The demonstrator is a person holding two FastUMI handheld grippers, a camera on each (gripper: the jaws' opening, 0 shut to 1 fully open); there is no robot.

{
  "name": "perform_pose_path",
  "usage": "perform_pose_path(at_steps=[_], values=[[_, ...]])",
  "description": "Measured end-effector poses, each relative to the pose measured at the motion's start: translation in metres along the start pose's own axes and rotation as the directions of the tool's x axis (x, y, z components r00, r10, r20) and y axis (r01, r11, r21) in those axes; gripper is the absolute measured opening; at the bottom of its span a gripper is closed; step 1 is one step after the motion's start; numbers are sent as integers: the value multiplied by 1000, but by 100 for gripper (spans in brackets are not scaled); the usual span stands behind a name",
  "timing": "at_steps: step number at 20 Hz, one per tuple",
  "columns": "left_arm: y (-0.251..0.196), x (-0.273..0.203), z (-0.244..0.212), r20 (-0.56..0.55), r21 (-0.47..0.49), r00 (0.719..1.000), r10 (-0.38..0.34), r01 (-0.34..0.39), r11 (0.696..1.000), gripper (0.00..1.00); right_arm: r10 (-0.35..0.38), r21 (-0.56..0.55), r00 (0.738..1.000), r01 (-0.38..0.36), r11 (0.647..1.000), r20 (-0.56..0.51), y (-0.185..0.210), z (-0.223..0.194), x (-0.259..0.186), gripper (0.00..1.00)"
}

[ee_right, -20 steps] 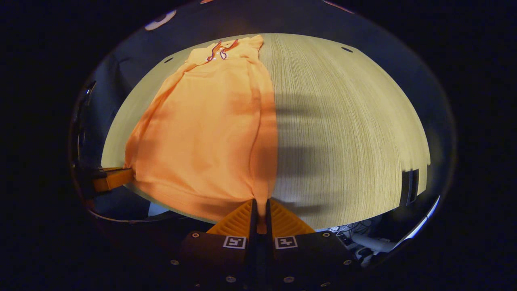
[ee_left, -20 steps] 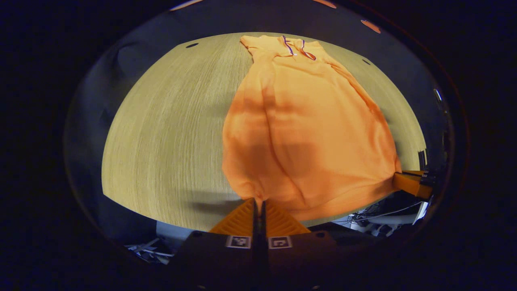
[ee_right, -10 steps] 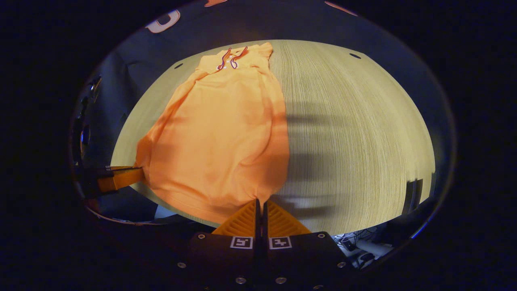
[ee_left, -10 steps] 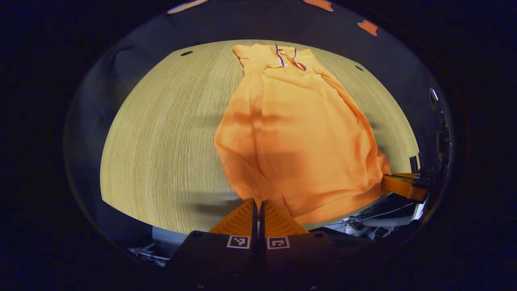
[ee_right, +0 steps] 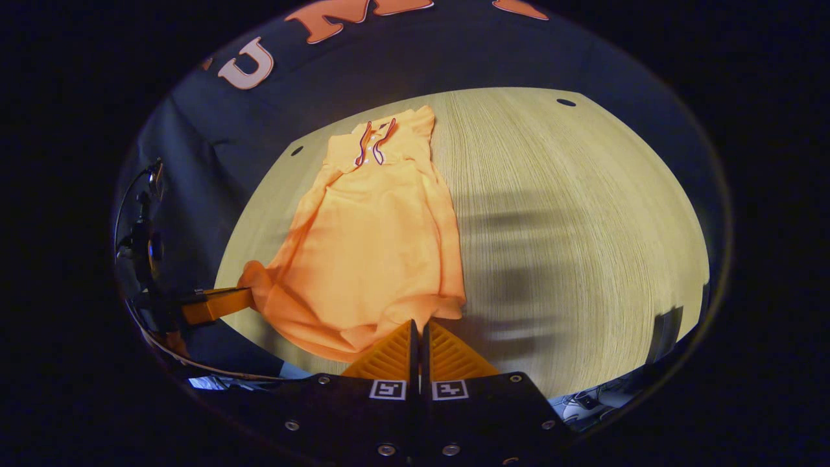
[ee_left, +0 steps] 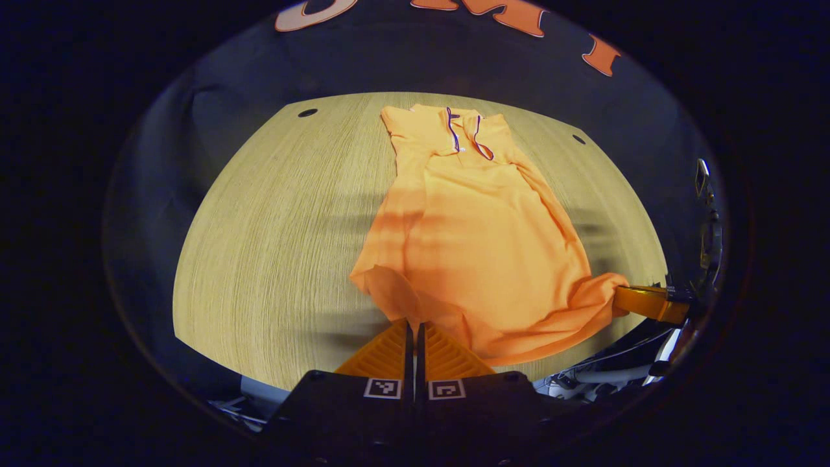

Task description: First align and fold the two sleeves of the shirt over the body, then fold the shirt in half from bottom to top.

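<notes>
An orange polo shirt (ee_left: 480,240) lies lengthwise on the wooden table (ee_left: 279,233), its collar (ee_left: 463,133) at the far end and both sleeves folded over the body. My left gripper (ee_left: 413,324) is shut on the hem's left corner, which is lifted off the table. My right gripper (ee_right: 419,323) is shut on the hem's right corner of the shirt (ee_right: 376,246). The right gripper (ee_left: 639,301) also appears at the right of the left gripper view, the left gripper (ee_right: 224,303) at the left of the right gripper view. The hem sags between them.
The table (ee_right: 570,220) is bare wood to the right of the shirt, with a small dark hole (ee_right: 565,102) near its far edge. Cables and equipment (ee_left: 603,373) hang below the table's near edge. A stand with gear (ee_right: 142,240) stands at the left.
Both grippers have risen and moved toward the collar with the hem corners. The shirt's lower part has lifted and bunched, and the shirt now looks shorter on the table.
</notes>
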State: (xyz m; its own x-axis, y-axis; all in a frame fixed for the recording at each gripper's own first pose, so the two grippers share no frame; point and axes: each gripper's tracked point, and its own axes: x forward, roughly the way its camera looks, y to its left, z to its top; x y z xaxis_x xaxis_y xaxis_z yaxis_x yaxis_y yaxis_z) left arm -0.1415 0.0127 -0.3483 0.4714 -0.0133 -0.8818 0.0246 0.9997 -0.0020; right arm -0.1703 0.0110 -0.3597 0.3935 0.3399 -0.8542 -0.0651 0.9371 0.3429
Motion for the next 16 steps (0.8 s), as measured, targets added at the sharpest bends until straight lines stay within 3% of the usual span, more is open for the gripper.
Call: perform_pose_path(at_steps=[7,16], values=[[-5,-7,42,61,21,998,4,-5,1000,1,63,-31,996,-61,998,58,15,45,-7,0],[3,3,113,114,42,993,-32,28,999,1,17,-29,995,-15,999,99,14,109,1,0]])
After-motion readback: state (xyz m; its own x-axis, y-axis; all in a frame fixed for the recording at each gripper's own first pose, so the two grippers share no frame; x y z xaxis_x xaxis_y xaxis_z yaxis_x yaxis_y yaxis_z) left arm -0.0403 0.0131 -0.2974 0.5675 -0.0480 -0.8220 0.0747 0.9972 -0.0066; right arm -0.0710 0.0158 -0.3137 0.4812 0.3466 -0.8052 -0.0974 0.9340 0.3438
